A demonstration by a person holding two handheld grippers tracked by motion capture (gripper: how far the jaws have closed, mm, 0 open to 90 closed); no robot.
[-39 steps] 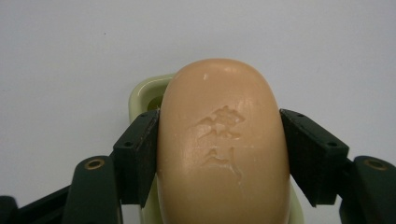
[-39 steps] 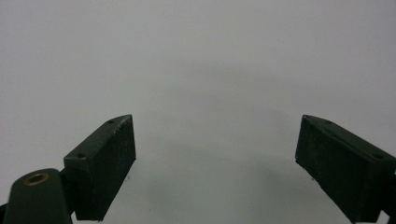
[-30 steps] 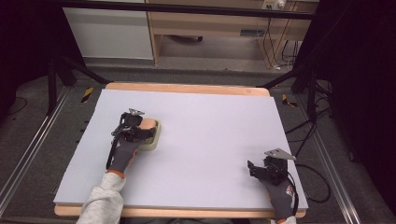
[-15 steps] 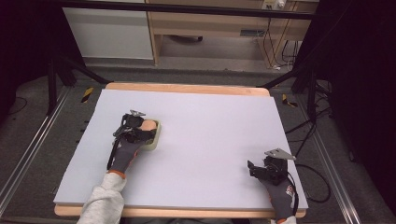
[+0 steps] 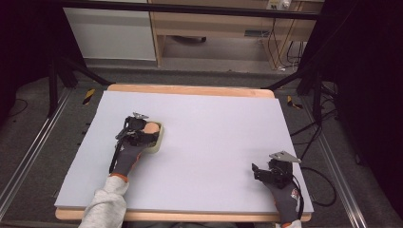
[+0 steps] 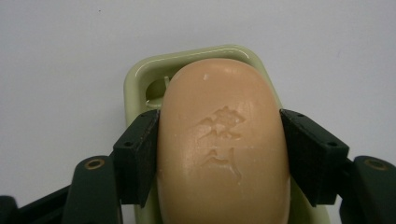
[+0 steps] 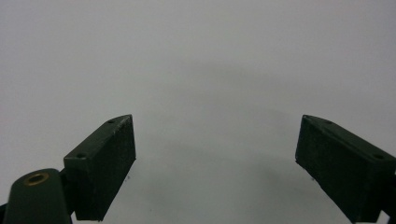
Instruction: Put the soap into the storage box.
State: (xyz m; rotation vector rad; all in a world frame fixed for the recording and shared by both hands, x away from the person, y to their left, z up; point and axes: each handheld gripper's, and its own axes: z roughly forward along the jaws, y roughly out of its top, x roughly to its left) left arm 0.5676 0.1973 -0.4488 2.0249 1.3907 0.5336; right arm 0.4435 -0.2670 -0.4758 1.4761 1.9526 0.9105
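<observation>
Peach-coloured soap bar [image 6: 223, 144], lying in a pale green soap dish [image 6: 140, 79] at the table's [image 5: 214, 118] left, is clamped unmoved as before by the left gripper [image 6: 219, 154], suggesting a lift is pending, while the right gripper [image 7: 215, 158] is held wide open and empty near right.

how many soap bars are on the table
1. The soap bar sits in the green dish on the table's left side, clamped by the left gripper. None seem hidden.

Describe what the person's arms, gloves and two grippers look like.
The left gripper and right gripper are black, each with two flat rectangular jaws, brass-coloured rivets, a grey three-cornered top plate and a trailing black cable. The person wears dark grey gloves with orange cuffs and a light grey sleeve on the left arm.
</observation>
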